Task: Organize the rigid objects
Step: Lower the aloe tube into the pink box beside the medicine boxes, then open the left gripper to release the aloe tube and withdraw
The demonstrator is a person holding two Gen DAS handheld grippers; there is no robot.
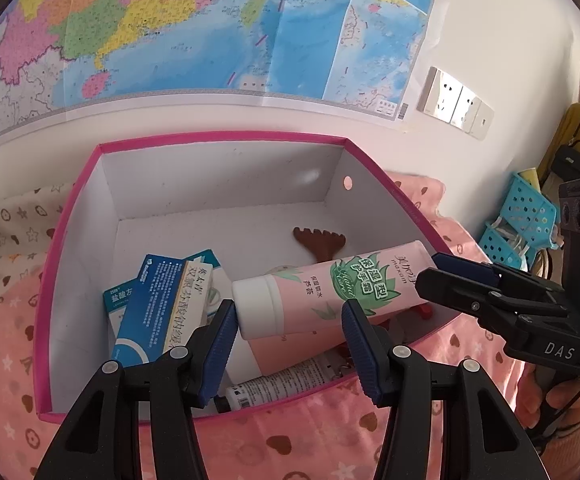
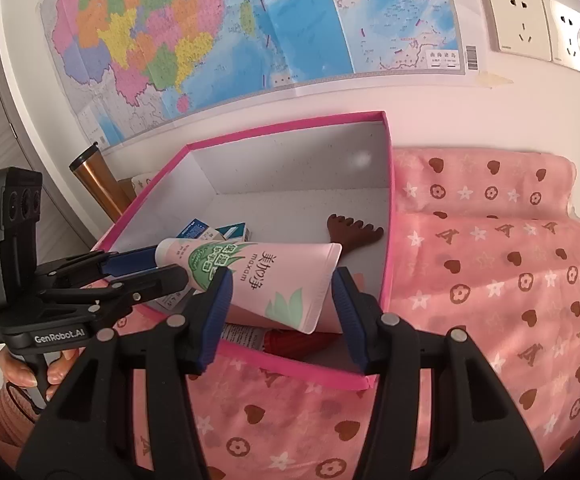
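Observation:
A pink hand-cream tube [image 1: 330, 292] with a white cap lies tilted over the clutter inside a pink-rimmed white box [image 1: 226, 136]. My right gripper [image 2: 282, 276] is shut on the tube's [image 2: 274, 288] flat crimped end, one pad on each edge. My left gripper [image 1: 289, 308] stands open. The cap sits by its left pad, and the tube's body passes behind its right finger. Seen from the right wrist, the left gripper [image 2: 170, 268] reaches in from the left at the cap end. Blue-and-white medicine cartons [image 1: 162, 304], a brown foot-shaped tool [image 1: 320, 242] and a small dark-capped tube [image 1: 278, 390] lie in the box.
The box [image 2: 290, 124] rests on a pink patterned bedspread [image 2: 490, 280] against a wall with a map. Blue perforated baskets [image 1: 526, 216] stand at the right. A copper flask [image 2: 94, 180] stands left of the box. A red object [image 2: 290, 340] lies under the tube.

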